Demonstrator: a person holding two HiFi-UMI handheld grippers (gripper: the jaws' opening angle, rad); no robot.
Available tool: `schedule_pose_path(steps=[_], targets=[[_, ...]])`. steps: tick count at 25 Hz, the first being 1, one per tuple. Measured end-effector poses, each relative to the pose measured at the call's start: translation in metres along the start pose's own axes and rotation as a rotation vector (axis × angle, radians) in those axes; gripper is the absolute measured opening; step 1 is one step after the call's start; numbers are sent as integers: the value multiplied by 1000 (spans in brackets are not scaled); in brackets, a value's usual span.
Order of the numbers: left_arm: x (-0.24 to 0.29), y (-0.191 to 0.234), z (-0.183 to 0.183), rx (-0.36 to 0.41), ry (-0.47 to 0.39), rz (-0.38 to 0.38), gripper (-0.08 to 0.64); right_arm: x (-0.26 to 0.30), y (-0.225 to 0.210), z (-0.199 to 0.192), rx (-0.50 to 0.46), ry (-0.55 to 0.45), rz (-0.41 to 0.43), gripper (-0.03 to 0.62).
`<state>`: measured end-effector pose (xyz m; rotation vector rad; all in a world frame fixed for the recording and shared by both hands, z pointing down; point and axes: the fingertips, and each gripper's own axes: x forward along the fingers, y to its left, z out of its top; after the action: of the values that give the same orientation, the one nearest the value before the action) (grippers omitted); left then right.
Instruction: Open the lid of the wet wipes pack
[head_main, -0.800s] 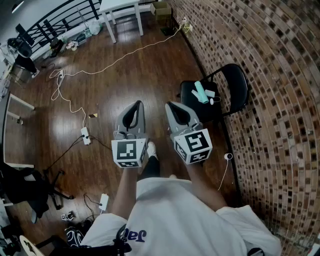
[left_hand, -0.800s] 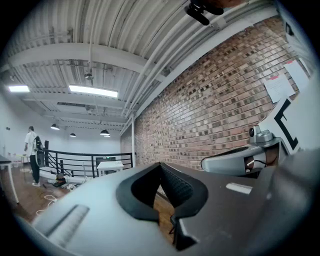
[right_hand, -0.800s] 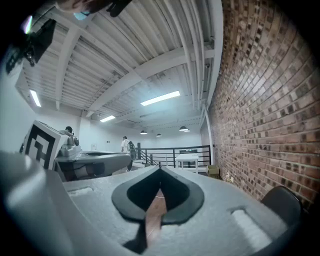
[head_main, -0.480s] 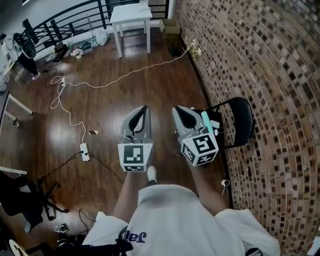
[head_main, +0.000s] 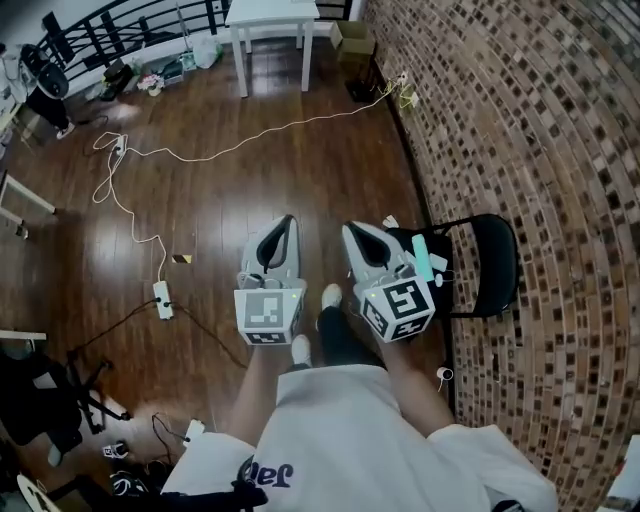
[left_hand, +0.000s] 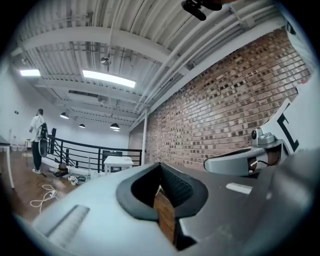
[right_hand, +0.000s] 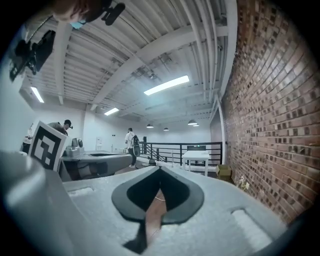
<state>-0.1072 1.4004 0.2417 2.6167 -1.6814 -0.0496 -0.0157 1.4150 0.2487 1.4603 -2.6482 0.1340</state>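
Head view, left claw (head_main: 284, 224): we hold it out level over the wooden floor (head_main: 200, 210). Its two halves meet at the tip and it carries nothing.
Head view, right claw (head_main: 350, 231): it is just beside the left claw and points the same way. It is likewise closed and empty, and its marker cube (head_main: 399, 307) sits nearest our body.
Head view, wet wipes pack (head_main: 423, 257): we see a mint-green thing lying on the seat of the black chair (head_main: 465, 292). It is just right of the right claw and partly hidden behind it. Neither claw touches it, and we cannot tell how its lid stands.
Head view, surroundings: the chair stands against the brick wall (head_main: 520, 140). A white cable (head_main: 255, 138) trails across the boards, a white table (head_main: 272, 15) stands at the far end, and a power strip (head_main: 160, 298) lies left of the left claw.
Left gripper view, left claw (left_hand: 160, 167): its jaws are pressed together. Only a thin strip of floor shows along the seam, and nothing is between them.
Left gripper view, surroundings: we see the right claw (left_hand: 235, 162) level at the right, with the brick wall behind it. The white table and a black railing (left_hand: 75, 150) are far off.
Right gripper view, right claw (right_hand: 160, 172): its jaws are shut tip to tip and grip nothing.
Right gripper view, surroundings: we see the left claw (right_hand: 95, 160) at the left, the white table ahead, and the brick wall along the right.
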Motion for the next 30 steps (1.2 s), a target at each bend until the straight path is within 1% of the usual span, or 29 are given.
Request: schedule_pose_path(steps=[3, 6, 8, 10, 12, 14, 17, 20, 23, 27, 30], targets=[[46, 16, -11, 7, 23, 11, 15, 45, -39, -9, 35, 5, -8, -8], [102, 21, -5, 26, 13, -9, 15, 90, -77, -9, 79, 7, 4, -8], [149, 32, 12, 59, -6, -15, 15, 126, -104, 8, 72, -33, 18, -8], [202, 44, 31, 87, -21, -21, 15, 161, -139, 34, 66, -96, 19, -8], [251, 46, 41, 102, -40, -37, 15, 186, -182, 58, 58, -146, 6, -8], [292, 45, 44, 101, -58, -35, 15, 203, -223, 70, 45, -161, -14, -8], [339, 47, 37, 95, -60, -24, 15, 227, -272, 62, 63, -138, -40, -8], [378, 51, 17, 82, -9, -23, 15, 257, -308, 30, 89, -58, -72, -8], [412, 66, 4, 66, 31, -9, 15, 285, -331, 9, 77, -4, -75, -8], [469, 99, -11, 50, 41, -2, 15, 339, -362, 11, 59, 3, -71, -8], [525, 131, -20, 35, 28, -2, 15, 391, -389, 17, 34, 8, -64, -8]])
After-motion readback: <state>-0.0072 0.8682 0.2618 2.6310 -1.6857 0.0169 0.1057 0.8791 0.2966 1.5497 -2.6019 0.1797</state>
